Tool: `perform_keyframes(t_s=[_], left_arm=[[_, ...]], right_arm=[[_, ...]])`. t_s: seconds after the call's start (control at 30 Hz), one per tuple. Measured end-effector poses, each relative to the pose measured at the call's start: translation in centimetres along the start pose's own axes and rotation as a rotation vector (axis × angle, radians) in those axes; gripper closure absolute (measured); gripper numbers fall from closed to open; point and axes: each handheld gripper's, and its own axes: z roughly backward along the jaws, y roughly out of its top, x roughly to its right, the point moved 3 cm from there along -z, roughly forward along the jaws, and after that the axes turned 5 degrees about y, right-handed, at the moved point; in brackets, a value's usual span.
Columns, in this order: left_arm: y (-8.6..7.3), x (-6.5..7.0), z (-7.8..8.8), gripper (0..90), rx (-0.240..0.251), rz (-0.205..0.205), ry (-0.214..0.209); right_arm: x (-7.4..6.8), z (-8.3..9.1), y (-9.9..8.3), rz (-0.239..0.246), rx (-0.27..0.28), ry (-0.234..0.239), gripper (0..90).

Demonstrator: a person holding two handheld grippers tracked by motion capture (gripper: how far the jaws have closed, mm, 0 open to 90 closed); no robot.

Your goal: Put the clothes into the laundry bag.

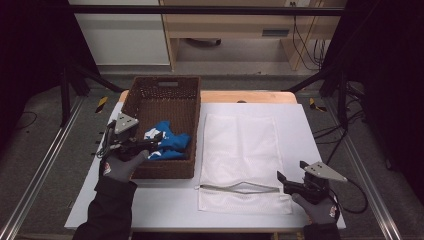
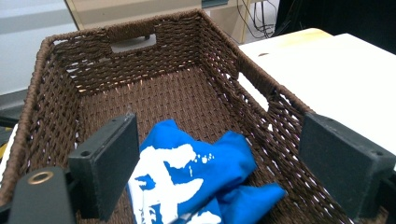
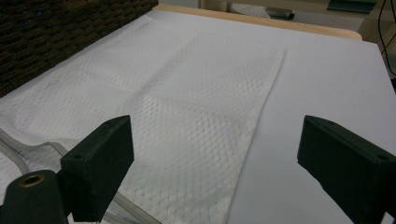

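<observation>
our left claw [image 2: 212, 163] gapes wide over the shirt [image 2: 196, 182] in the basket [image 2: 140, 70]; we might snag wicker. right claw [image 3: 215, 172] wide too.

No text, number or brand can be read anywhere. The blue cloth [image 2: 196, 177] in the basket [image 2: 187, 51] carries a white print, but it is crumpled and forms no legible letters. The gloves show small red-and-white marks at the cuff, one on the left glove [image 1: 106, 168] and one on the right glove [image 1: 331, 212], too small to make out. Yellow-and-black hazard tape [image 1: 101, 103] marks the frame feet beside the bench.
</observation>
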Motion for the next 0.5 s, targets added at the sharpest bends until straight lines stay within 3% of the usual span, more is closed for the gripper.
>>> perform_keyframes(t_s=[0.5], left_arm=[[1.7, -0.7, -3.2, 12.5, -0.027, -0.008, 0.012]], right_arm=[[-0.2, -0.4, 0.0, 0.008, -0.005, 0.001, 10.3]])
